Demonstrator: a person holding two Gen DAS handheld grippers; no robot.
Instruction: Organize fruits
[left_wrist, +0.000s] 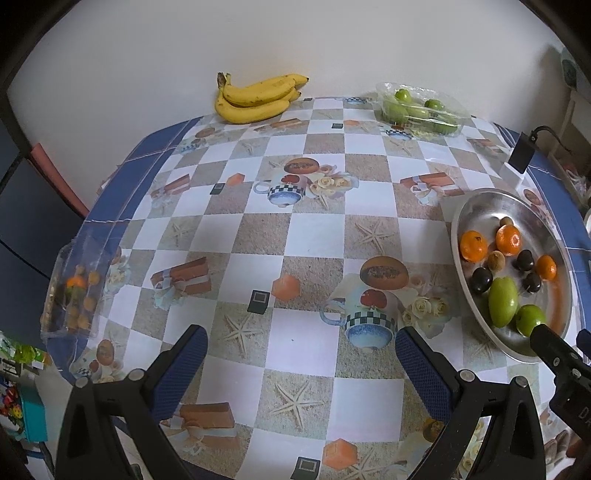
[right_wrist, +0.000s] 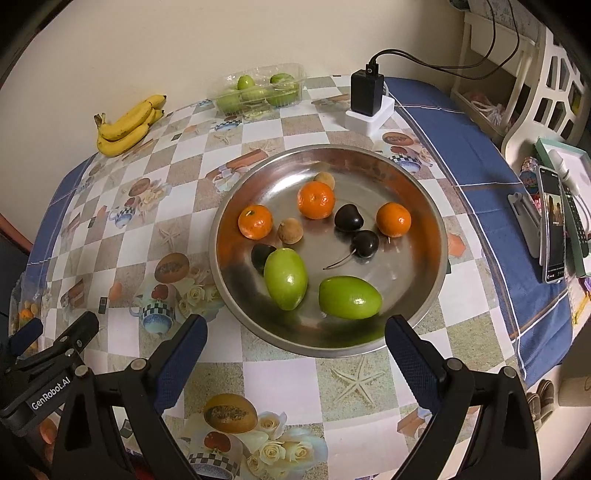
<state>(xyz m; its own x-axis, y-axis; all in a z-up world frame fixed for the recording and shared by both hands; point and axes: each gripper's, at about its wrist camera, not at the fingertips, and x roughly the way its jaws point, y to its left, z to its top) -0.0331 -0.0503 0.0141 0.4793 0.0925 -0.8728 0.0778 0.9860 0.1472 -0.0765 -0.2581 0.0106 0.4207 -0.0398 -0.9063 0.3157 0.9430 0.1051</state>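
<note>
Left wrist view
Setting: checkered cloth covers the surface (left_wrist: 295, 236) against a pale wall.
Left claw (left_wrist: 301, 354): jaws apart, empty, hovering over bare cloth near 6 o'clock.
Bananas (left_wrist: 258, 98): at 12 o'clock by the wall.
Green-fruit tray (left_wrist: 421, 109): clear plastic, at 1 o'clock.
Small clear box (left_wrist: 74, 291): at 9 o'clock, orange bits inside.

Right wrist view
Right claw (right_wrist: 295, 343): jaws spread wide, holding nothing, just short of the near rim of the steel bowl (right_wrist: 236, 206).
Bowl contents: three mandarins, dark cherries, brown fruits, two green fruits.
Nearest target: the green fruit (right_wrist: 349, 297) at 5 o'clock in the bowl.
Advice: likely sorting by kind; descend straight, straddle the fruit's narrow width, close gently since it may roll on steel.
</note>
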